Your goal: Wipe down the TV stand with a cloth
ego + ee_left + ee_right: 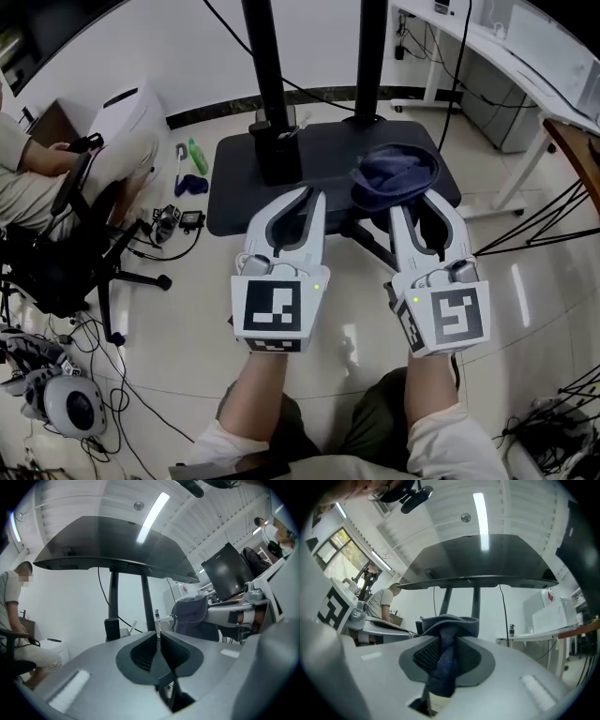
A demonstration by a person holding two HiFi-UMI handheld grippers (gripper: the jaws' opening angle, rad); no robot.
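The black TV stand base lies on the tiled floor, and two black poles rise from it. Above its right half hangs a dark blue cloth, with my right gripper shut on it. In the right gripper view the cloth is pinched between the jaws and bunches over the tips. My left gripper hovers over the base's middle, shut and empty; its jaws meet in the left gripper view. The cloth shows to its right. The screen spreads overhead.
A person sits on a black office chair at the left. Cables, a green bottle and small gadgets lie on the floor by the base's left edge. A white desk stands at the far right, and a white device lies at lower left.
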